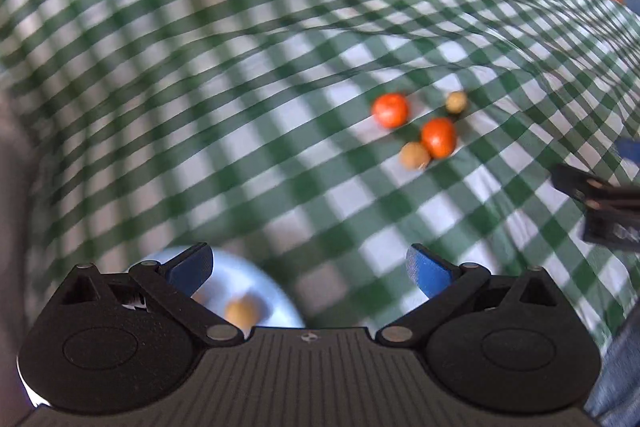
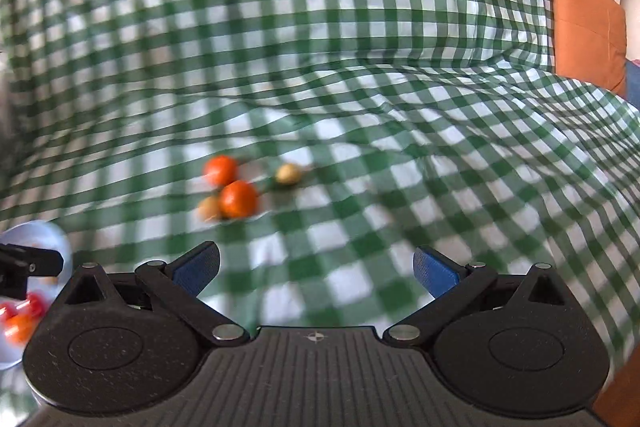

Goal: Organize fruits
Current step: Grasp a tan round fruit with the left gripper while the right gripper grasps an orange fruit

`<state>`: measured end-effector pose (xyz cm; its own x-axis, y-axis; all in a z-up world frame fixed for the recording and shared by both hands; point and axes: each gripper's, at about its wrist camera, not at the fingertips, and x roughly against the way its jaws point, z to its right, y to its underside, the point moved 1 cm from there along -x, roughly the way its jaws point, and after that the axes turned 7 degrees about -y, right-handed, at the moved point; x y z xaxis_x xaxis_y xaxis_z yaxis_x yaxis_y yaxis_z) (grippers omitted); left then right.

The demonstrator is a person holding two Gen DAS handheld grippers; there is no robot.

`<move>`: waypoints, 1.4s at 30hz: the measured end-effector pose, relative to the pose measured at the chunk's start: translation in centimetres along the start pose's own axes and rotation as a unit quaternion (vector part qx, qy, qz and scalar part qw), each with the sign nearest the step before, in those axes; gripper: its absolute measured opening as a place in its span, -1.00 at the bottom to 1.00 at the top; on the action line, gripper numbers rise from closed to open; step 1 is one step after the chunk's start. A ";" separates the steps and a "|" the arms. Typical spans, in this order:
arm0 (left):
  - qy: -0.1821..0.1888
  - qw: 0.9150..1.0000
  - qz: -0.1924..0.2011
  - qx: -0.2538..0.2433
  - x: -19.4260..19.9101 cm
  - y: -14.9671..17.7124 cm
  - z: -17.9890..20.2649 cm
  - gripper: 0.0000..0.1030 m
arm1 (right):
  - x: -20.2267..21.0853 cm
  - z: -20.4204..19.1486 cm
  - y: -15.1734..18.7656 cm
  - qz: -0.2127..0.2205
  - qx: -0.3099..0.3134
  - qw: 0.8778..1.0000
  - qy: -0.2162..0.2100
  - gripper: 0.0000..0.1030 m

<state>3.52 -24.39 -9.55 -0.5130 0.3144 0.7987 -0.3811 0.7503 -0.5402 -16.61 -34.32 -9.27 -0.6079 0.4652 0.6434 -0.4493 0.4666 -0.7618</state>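
Note:
Two orange-red round fruits (image 1: 390, 110) (image 1: 439, 137) and two small tan ones (image 1: 456, 101) (image 1: 415, 155) lie clustered on the green-and-white checked cloth (image 1: 240, 107). My left gripper (image 1: 310, 267) is open and empty, hovering short of the cluster, over a pale blue plate (image 1: 248, 279) holding a tan fruit (image 1: 241, 311). In the right wrist view the same cluster shows: orange fruits (image 2: 220, 169) (image 2: 239, 199), tan fruits (image 2: 289, 173) (image 2: 209, 208). My right gripper (image 2: 316, 269) is open and empty, just short of them. Both views are blurred.
A pale blue plate (image 2: 48, 235) with red and orange fruits (image 2: 20, 319) sits at the left edge of the right wrist view, with the other gripper (image 2: 28, 265) above it. An orange cushion (image 2: 584, 27) lies at far right. The cloth is wrinkled behind the fruits.

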 end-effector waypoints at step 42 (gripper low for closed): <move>0.119 0.989 0.022 -0.086 -9.1 -5.4 7.8 0.91 | -14.8 4.8 -2.8 -0.025 0.046 0.998 -0.044 0.29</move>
<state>4.26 -35.91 -16.00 -0.3221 0.4614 0.8267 -0.2152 0.8147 -0.5385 -9.50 -46.15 -17.03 -0.6362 0.3731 0.6753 -0.5363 0.4154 -0.7347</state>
